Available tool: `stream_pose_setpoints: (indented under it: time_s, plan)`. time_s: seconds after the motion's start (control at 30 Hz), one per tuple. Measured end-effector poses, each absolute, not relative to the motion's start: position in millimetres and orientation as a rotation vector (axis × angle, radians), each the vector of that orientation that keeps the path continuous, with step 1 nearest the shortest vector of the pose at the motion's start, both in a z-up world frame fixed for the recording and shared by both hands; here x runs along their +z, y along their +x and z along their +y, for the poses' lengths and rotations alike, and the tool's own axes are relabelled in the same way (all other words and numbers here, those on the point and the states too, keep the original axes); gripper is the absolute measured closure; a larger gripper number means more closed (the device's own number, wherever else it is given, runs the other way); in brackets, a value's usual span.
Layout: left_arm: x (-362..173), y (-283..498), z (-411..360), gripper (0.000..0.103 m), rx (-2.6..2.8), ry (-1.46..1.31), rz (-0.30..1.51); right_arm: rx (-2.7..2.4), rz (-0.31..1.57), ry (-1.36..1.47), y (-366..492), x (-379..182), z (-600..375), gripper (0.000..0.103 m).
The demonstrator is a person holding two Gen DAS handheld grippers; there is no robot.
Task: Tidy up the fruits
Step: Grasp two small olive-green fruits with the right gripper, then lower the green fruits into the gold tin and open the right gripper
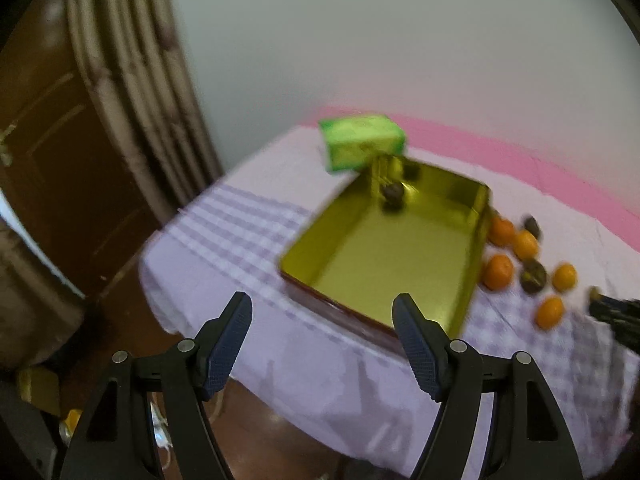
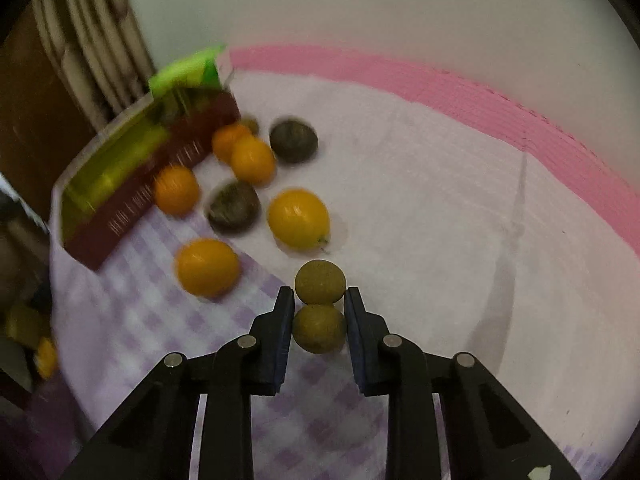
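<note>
My right gripper [image 2: 319, 294] is shut on a small round olive-brown fruit [image 2: 319, 328], gripped between its pads. A second fruit of the same kind [image 2: 320, 287] touches it just beyond the fingertips. Several orange fruits [image 2: 208, 266] and two dark round fruits [image 2: 234, 208] lie on the cloth to the left. A gold-lined tin [image 1: 476, 240] with dark red sides holds a dark fruit [image 1: 392, 192] at its far end. My left gripper [image 1: 322, 304] is open and holds nothing, hovering over the table's near edge in front of the tin.
A green box [image 1: 360, 142] stands behind the tin. A lilac checked cloth [image 1: 224, 248] covers the table, with a pink band [image 2: 520, 108] along the wall. A brown door and a curtain [image 1: 132, 80] are at the left. More orange fruits [image 1: 498, 272] lie right of the tin.
</note>
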State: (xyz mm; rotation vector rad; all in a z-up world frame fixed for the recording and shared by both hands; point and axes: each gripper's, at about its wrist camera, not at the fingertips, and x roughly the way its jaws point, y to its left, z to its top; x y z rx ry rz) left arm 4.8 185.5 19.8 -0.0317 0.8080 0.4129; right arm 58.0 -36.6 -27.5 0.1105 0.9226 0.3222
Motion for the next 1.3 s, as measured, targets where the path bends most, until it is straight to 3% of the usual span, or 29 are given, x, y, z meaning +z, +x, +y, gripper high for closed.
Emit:
stream_pose_setpoints:
  time_s: [0.3,0.77,1.03,1.23,1.3]
  plan:
    - [26,-1,222,0.03,0.486,-0.148,0.784,0.518,0.853,0.227,104,47,39,0.079]
    - [18,4,238,0.03,0.517,-0.176,0.804,0.511,1.002,0.181,211,12,153,0.079]
    - [14,7,238,0.03,0.502,-0.174,0.825,0.474,1.025,0.208,234,-7,161,0.077]
    - [13,8,239,0.03,0.503,-0.182,0.832,0.529,0.903,0.334,211,20,109,0.066]
    - [13,7,239,0.03,0.501,-0.183,0.835,0.571,0.877,0.246,189,31,90,0.063]
